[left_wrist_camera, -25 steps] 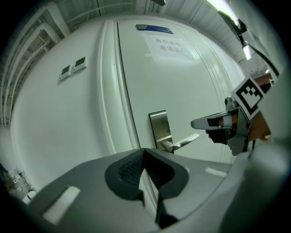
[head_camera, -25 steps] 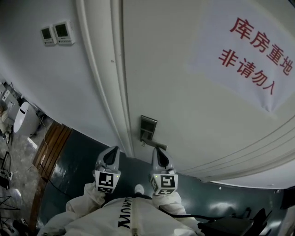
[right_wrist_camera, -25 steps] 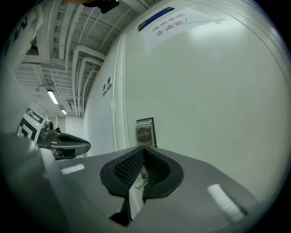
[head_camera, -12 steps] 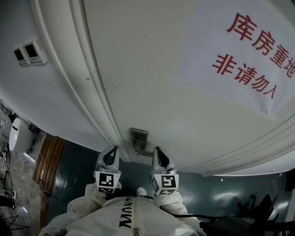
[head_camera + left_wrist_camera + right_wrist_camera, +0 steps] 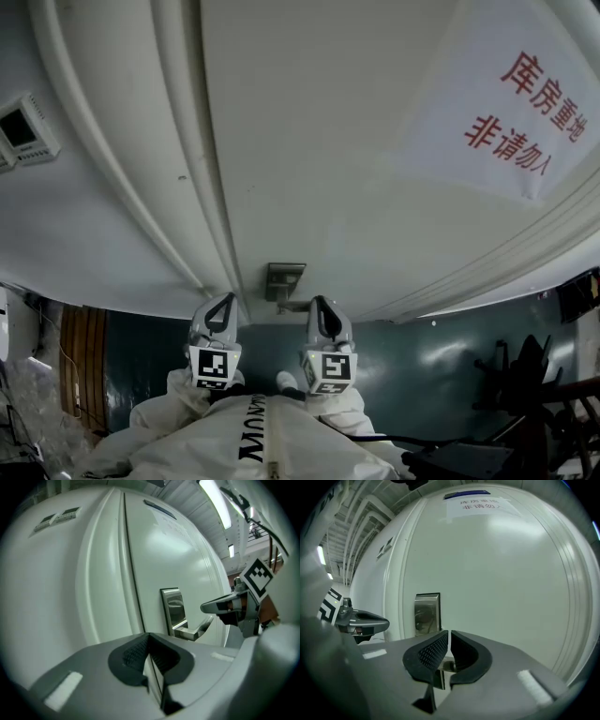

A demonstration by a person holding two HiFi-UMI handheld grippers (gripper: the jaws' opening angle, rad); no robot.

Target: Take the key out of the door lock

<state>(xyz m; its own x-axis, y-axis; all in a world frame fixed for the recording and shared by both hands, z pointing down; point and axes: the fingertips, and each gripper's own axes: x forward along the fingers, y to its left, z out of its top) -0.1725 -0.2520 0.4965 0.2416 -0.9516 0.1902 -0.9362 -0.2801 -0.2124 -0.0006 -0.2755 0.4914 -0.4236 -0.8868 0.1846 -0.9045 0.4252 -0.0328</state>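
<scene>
The left gripper [image 5: 222, 302] and the right gripper [image 5: 320, 306] are held level, side by side and pointed forward. Both pairs of jaws are pressed together, with nothing gripped.

So the lock plate [image 5: 284, 278] sits low on the door [image 5: 328, 141], right by its left edge, next to the door frame [image 5: 187, 169]. The handle [image 5: 296, 305] sticks out from the plate's lower part, toward the right. The left gripper [image 5: 223, 303] is in front of the frame, left of the plate. The right gripper [image 5: 322, 306] is just below and right of it, near the handle. A paper sign [image 5: 506, 122] is on the door's upper right, and wall panels [image 5: 23, 131] are way off left of the frame.
</scene>
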